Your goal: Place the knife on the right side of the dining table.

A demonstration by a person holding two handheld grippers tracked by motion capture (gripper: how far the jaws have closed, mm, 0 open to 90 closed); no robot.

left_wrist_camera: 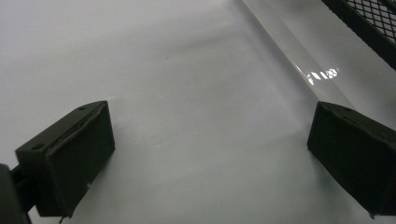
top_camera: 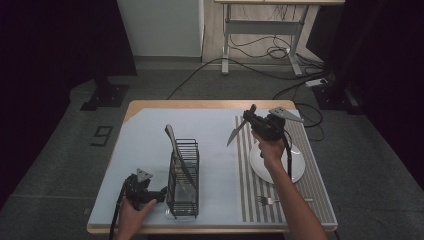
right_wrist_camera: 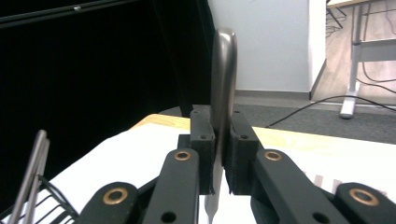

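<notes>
My right gripper (top_camera: 251, 119) is held above the table's right half, shut on a metal knife (top_camera: 236, 131) whose blade slants down to the left. In the right gripper view the knife's handle (right_wrist_camera: 222, 79) stands up between the closed jaws (right_wrist_camera: 220, 154). A black wire rack (top_camera: 183, 177) stands at the table's front centre with another knife (top_camera: 177, 152) leaning in it. My left gripper (top_camera: 161, 193) rests low just left of the rack, open. The left gripper view shows its pads (left_wrist_camera: 70, 158) wide apart over bare white mat, with the rack's base (left_wrist_camera: 369, 23) at the top right.
A white plate (top_camera: 294, 165) lies on the striped placemat (top_camera: 247, 170) at the right. A fork (top_camera: 270, 200) lies near the front edge of that mat. Beyond the table are a desk frame (top_camera: 260, 30) and floor cables (top_camera: 260, 70).
</notes>
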